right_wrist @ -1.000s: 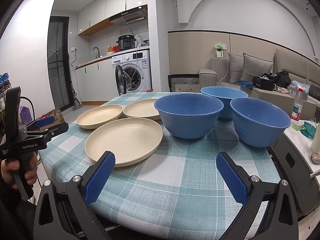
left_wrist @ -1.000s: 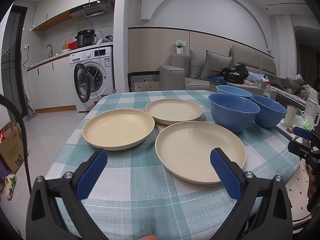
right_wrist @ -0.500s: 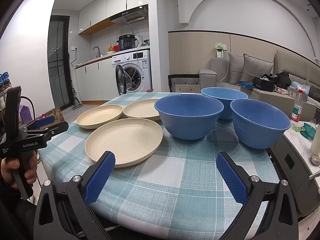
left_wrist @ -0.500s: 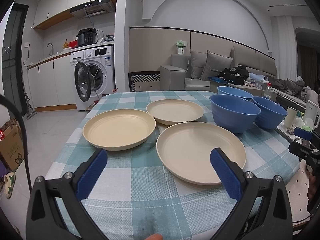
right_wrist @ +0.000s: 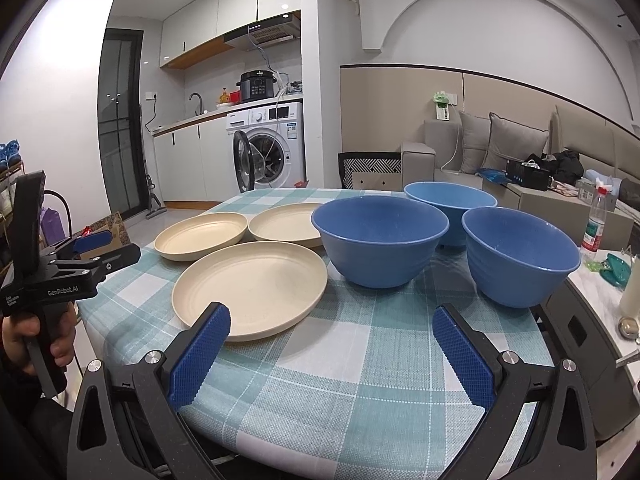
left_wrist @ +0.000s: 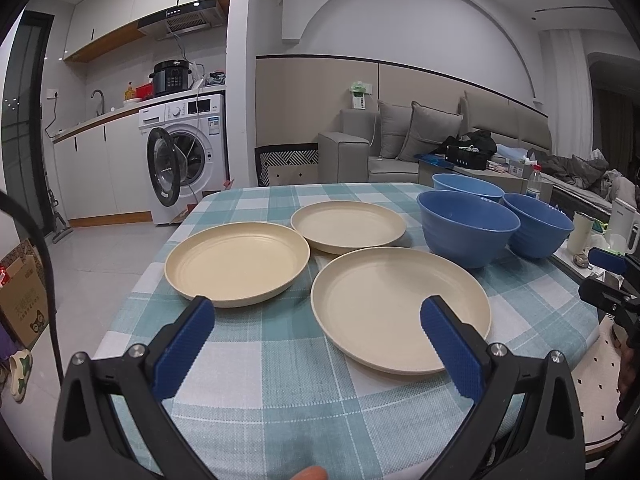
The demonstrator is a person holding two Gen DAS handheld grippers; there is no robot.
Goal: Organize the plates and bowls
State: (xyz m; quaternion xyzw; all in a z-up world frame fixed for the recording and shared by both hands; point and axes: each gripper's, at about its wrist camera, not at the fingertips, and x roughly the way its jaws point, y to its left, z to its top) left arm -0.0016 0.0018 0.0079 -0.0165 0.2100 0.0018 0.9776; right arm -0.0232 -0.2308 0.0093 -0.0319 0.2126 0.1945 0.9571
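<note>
While both claws hang wide open and empty over the desk's near edge, bring your left claw [left_wrist: 316, 344] onto the nearest plate's [left_wrist: 400, 304] rim at lower centre; three bowls [right_wrist: 380, 240] sit right of it, possibly touching. Grip level, then stack.

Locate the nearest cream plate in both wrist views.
Left wrist: nearest cream plate, lower centre-right, its near rim behind the right finger of the left hand-held gripper.
Right wrist: same plate, left of centre.
Shared landmark: washing machine.
</note>
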